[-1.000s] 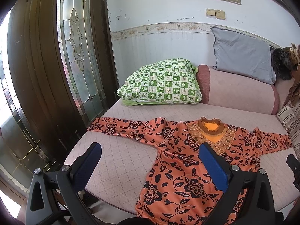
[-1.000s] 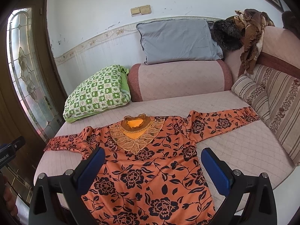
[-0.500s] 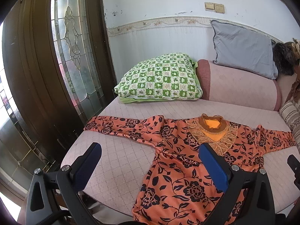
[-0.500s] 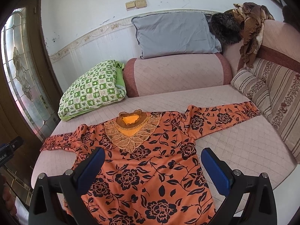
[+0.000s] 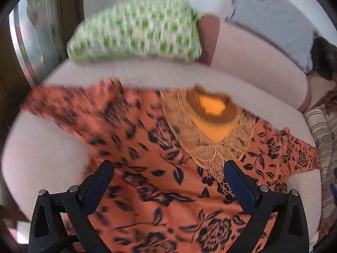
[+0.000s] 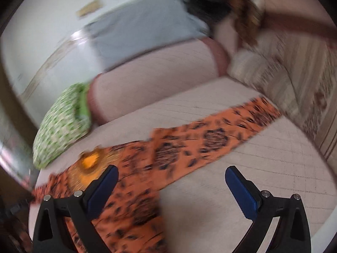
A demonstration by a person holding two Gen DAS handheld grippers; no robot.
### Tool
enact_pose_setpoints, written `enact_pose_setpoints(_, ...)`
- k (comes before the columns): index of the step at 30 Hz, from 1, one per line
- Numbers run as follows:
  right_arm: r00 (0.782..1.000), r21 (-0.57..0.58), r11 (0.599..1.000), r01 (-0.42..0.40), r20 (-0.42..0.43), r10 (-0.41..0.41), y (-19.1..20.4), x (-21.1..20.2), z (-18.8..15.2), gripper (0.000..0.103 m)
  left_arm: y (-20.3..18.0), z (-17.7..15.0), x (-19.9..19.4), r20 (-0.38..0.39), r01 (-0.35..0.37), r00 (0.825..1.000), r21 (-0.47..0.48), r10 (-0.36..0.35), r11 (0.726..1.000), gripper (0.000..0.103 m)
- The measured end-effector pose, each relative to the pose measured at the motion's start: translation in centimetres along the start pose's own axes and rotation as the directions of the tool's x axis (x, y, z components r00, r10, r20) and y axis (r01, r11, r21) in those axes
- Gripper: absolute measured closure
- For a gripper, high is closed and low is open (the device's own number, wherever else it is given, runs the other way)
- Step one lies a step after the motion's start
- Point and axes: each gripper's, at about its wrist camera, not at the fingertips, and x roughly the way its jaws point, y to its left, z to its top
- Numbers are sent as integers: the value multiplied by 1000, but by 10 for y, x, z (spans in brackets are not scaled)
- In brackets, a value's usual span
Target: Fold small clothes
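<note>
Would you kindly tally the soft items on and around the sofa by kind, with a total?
Orange floral blouse: 1, laid flat on the seat
Loose pillows: 3, the green checked pillow, grey pillow and striped cushion
Pink bolster: 1
Dark and brown heap on the sofa back: 1, too blurred to split
Total: 6

L claw (image 5: 168,169): fingers spread wide, nothing between them, blue pads (image 5: 239,182) facing inward. Black finger arms come up from the bottom corners of the left wrist view, level w/ each other, claw pointing forward and tipped down. R claw (image 6: 171,171): also spread wide, holding nothing, blue pads (image 6: 241,191) inward. Its view is rolled, so the R claw is tilted to one side. Both views blurred. No hands or wrists visible in either view.
</note>
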Motion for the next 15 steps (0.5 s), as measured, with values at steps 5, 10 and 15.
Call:
enact_pose_setpoints(5, 999, 388, 922, -12, -29, 25, -148, 74, 35, 26, -12, -13, 66, -36, -76, 996, 6, 77, 997, 0)
enact_pose_setpoints(10, 999, 619, 785, -44, 27, 34, -227, 127, 51, 33, -30, -18, 96, -80, -198, 975, 120, 208, 973, 0)
enact_pose_setpoints(15, 999, 687, 727, -13, 43, -23, -249, 166, 73, 46, -37, -22, 96, -33, -210, 976, 137, 216, 968, 0)
